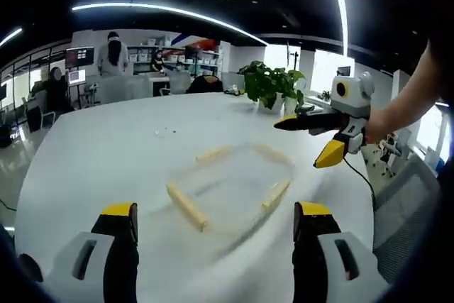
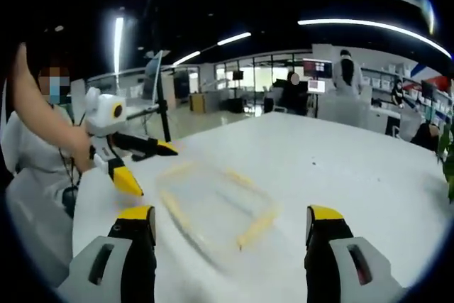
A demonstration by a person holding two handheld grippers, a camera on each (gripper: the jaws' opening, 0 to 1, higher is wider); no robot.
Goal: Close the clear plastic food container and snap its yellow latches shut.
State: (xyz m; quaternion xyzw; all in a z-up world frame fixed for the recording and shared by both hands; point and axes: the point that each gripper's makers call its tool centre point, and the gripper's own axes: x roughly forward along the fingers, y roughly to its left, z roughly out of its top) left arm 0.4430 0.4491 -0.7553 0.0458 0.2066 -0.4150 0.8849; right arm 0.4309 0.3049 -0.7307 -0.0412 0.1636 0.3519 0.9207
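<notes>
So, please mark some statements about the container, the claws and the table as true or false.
1. The container lies on the white table. True.
2. The left claw grips a latch. False: it is open, holding nothing.
3. The right claw is open above the table. True.
4. A green plant stands on the table's far side. True.
5. The latches are red. False: they are yellow.

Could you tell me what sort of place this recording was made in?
Most likely an open-plan office or lab: a large white table, long ceiling strip lights, wall monitors and a potted plant in the background.
</notes>
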